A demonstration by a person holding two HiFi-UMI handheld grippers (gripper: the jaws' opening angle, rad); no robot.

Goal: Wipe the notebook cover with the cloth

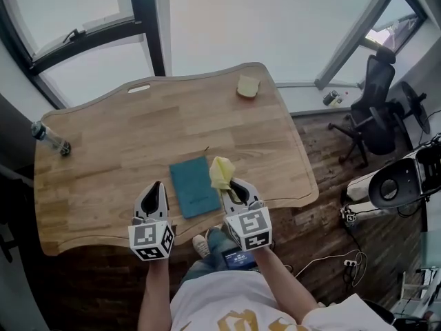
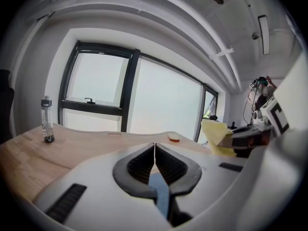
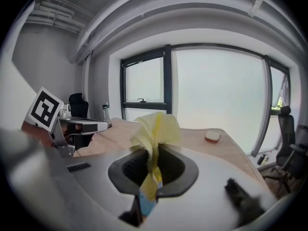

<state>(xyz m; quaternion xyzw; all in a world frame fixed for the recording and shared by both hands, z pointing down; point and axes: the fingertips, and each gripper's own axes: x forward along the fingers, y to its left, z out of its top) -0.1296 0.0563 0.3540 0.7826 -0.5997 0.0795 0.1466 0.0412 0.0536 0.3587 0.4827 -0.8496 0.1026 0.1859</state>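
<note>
Cloth (image 3: pixel 156 126) bunched soft in your right gripper (image 1: pixel 233 190) jaws, clamped firm; left gripper (image 2: pixel 154 153) jaws pressed together, empty. Notebook (image 1: pixel 195 186) looks light and may slide, so pin its edge.

This looks like an office or workroom. A curvy-edged wooden worktop (image 1: pixel 103 185) stands before tall dark-framed windows (image 1: pixel 89 19) that run past its far edge. Off its right edge, a black wheeled office chair (image 1: pixel 375 109) stands on a dark plank floor (image 1: pixel 324 157), with loose cables (image 1: pixel 344 259) nearby.
</note>
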